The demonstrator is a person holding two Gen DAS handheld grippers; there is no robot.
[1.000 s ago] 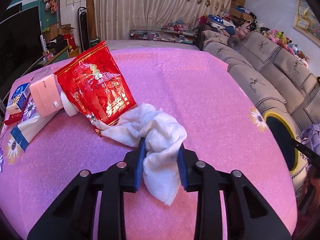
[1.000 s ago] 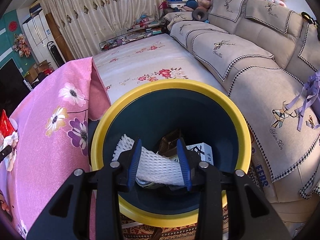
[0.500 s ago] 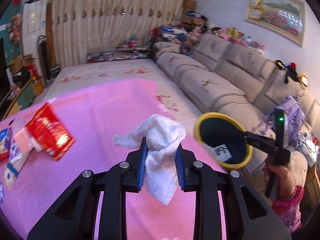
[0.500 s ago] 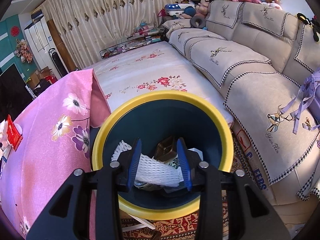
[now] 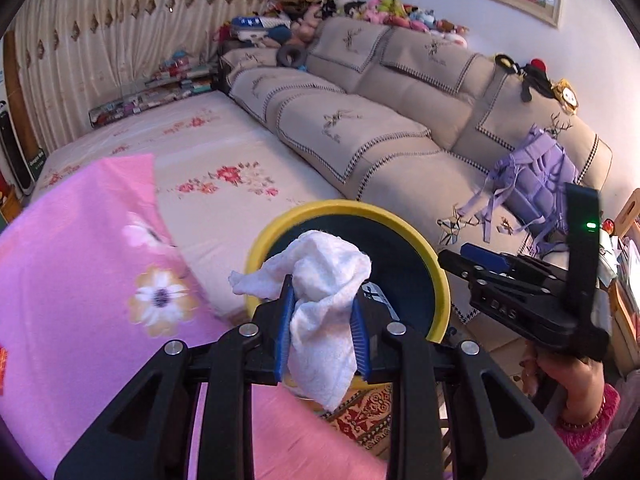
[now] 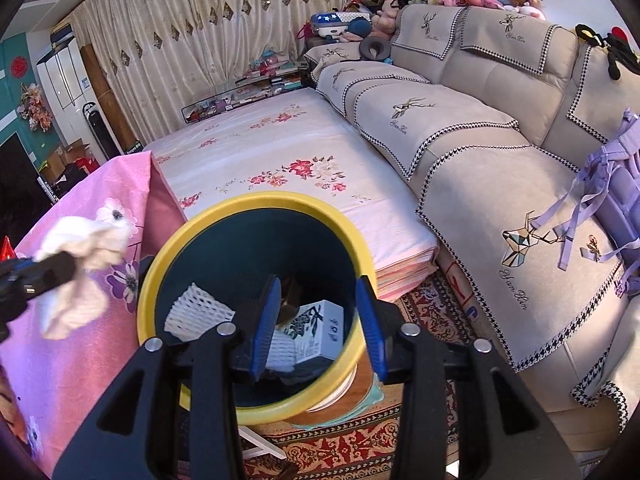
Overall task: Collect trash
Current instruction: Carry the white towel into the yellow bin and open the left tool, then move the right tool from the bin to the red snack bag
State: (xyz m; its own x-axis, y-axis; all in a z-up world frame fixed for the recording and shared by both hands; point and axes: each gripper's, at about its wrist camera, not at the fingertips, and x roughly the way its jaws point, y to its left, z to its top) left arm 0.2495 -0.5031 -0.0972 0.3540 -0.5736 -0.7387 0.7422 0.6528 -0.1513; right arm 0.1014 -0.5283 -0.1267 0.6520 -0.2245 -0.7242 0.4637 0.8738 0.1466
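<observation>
The round dark-blue trash bin with a yellow rim [image 6: 362,248] stands on the floor between the pink flowered tabletop [image 5: 72,280] and the beige sofa [image 5: 360,128]. In the right wrist view its inside shows: a white foam mesh sleeve [image 6: 196,312] lies against the left wall, a white printed carton [image 6: 316,330] sits toward the right, and a brown object between them is too hidden to name.

The left gripper [image 5: 320,328] pinches a crumpled white cloth towel [image 5: 320,300] between its blue-padded fingers [image 5: 284,328]. The towel's long axis runs roughly up and down: a bunched top rises above the pads, one corner sticks out to the left, and a loose tail hangs below them. It is held in the air in front of the bin's near rim, by the tabletop's edge.

The right gripper [image 6: 318,324] hangs over the bin mouth with its fingers spread and nothing between them.

Only the left wrist view shows the right gripper from the side, with a green light on its body and the person's hand [image 5: 568,376] in a pink cuff under it. Only the right wrist view shows the bin's contents clearly, and the towel blurred at the far left over the tabletop, left of the bin rim.
</observation>
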